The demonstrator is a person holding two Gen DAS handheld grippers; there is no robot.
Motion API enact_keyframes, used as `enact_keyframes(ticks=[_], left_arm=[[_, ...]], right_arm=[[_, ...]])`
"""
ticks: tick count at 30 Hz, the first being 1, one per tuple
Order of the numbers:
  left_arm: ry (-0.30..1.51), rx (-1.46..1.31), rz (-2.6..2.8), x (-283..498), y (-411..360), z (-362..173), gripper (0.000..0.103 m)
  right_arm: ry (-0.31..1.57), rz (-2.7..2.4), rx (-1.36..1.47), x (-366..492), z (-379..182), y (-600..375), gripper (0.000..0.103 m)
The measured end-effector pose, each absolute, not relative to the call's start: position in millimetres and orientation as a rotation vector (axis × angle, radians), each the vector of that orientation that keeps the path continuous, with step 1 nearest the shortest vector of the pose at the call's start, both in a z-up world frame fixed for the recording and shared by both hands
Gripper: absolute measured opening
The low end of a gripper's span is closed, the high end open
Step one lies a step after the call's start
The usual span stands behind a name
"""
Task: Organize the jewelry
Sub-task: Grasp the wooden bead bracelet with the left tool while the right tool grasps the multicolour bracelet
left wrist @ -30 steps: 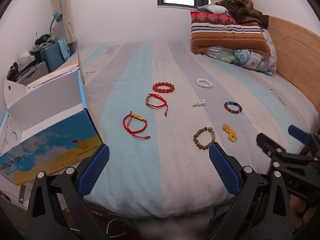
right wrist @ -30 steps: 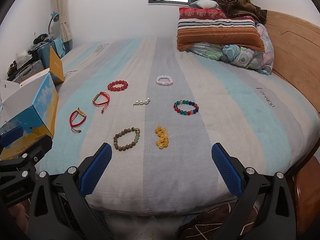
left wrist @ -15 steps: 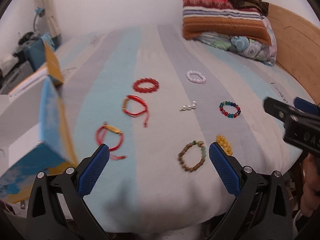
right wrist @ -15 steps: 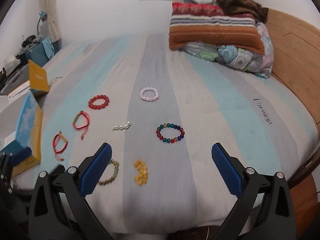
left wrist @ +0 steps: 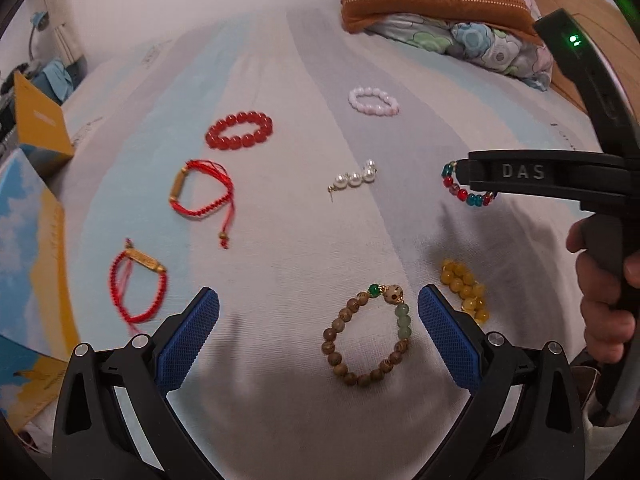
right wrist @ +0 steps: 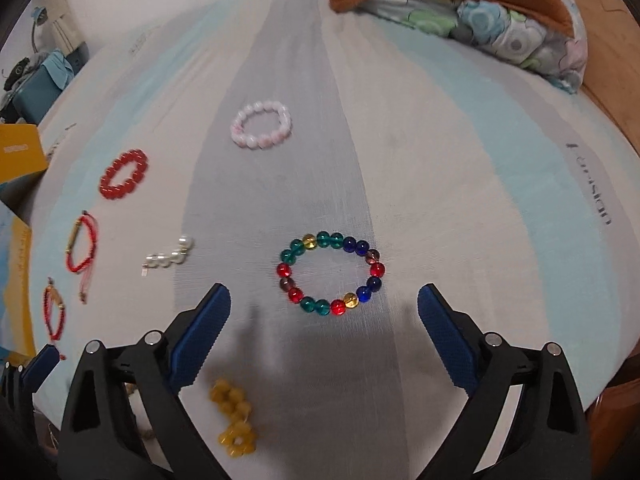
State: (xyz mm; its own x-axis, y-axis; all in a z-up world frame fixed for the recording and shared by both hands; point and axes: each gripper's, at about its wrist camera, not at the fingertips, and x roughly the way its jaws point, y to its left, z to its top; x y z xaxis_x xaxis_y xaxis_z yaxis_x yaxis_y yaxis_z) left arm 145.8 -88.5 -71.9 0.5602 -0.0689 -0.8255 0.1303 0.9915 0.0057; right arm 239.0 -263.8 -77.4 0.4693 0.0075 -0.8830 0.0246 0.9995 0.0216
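Early stage: eight jewelry pieces lie spread on the bed (right wrist: pixel 460 184), none gathered. Left gripper (left wrist: pixel 318 332), jaws apart, hovers near the foot edge over the wooden bracelet (left wrist: pixel 370 342); right gripper (right wrist: pixel 324 330), jaws apart, above the multicolored bracelet (right wrist: pixel 331 274).

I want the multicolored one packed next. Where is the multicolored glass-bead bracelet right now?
The multicolored glass-bead bracelet lies flat on the bed's grey stripe, centred ahead of the open right gripper, with the pearl piece to its left and the pink bracelet beyond.
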Motion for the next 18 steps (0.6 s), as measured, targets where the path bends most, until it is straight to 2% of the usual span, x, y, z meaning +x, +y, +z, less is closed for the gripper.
enact_keyframes(ticks=[5,12,14,18], left_arm=[[1.003,0.066,-0.135,153.3,-91.1,-90.0,0.097],[1.032,0.081,-0.15,155.4,-94.6,-105.2,0.097],[1.034,0.073,-0.143,155.6,-93.2,-106.6,0.094],[1.034,0.078,-0.125,155.5,-88.6,-106.7,0.079]], right_arm=[[1.098,-0.011,0.038,250.1,-88.6,-265.3,0.09],[1.146,-0.023,0.079,260.3,-107.1,-273.5,0.074],[1.142,-0.024,0.076,259.5,-106.6,-273.4,0.069],[1.137,-0.035,0.088,259.5,-107.0,-274.8,0.051]])
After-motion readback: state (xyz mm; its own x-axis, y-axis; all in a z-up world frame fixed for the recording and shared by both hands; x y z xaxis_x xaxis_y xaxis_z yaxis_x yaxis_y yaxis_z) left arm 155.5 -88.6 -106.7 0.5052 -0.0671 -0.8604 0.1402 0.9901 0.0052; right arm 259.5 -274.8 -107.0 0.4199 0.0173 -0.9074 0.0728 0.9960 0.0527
